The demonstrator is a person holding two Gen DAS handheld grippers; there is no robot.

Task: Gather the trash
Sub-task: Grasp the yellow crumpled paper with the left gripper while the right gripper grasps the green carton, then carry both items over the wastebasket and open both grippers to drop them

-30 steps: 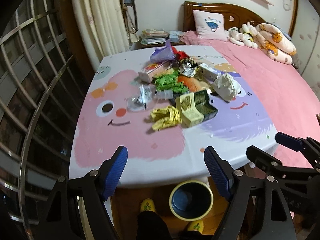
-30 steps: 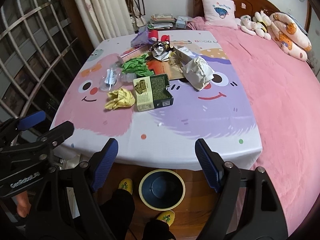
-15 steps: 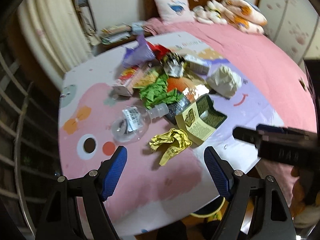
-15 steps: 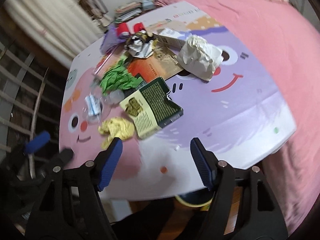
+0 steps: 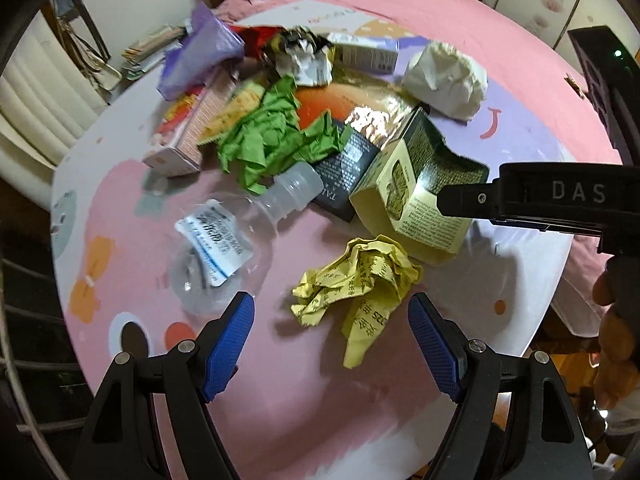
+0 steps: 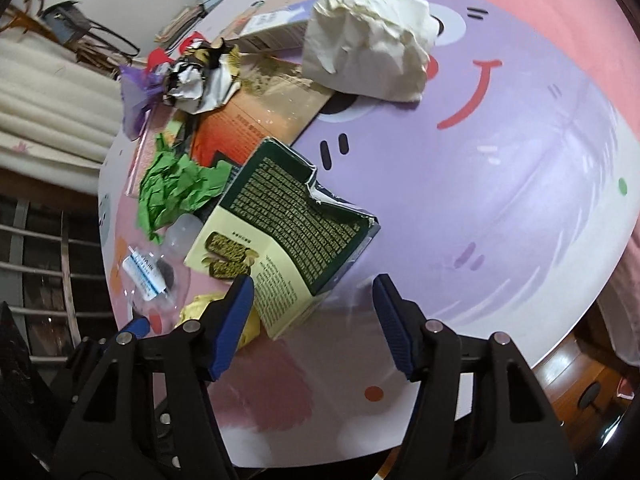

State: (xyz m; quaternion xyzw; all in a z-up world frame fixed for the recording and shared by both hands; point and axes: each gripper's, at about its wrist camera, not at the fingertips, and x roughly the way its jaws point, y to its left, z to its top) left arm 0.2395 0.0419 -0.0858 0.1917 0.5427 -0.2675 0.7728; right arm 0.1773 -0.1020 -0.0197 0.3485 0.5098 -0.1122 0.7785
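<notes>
Trash lies heaped on the table (image 5: pixel 132 216). Left gripper (image 5: pixel 331 338) hangs wide open and empty before the yellow paper wad (image 5: pixel 360 276), likely light and crushable anywhere. Right gripper (image 6: pixel 313 314), jaws closing around nothing yet, nears the torn green carton (image 6: pixel 288 232), probably hollow; pinch one stiff wall.

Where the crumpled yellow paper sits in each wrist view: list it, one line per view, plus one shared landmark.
Left wrist: crumpled yellow paper, lower centre, just ahead of the open fingers.
Right wrist: lower left, mostly hidden behind the left finger.
Shared landmark: the torn green-and-cream box, right beside it.
</notes>
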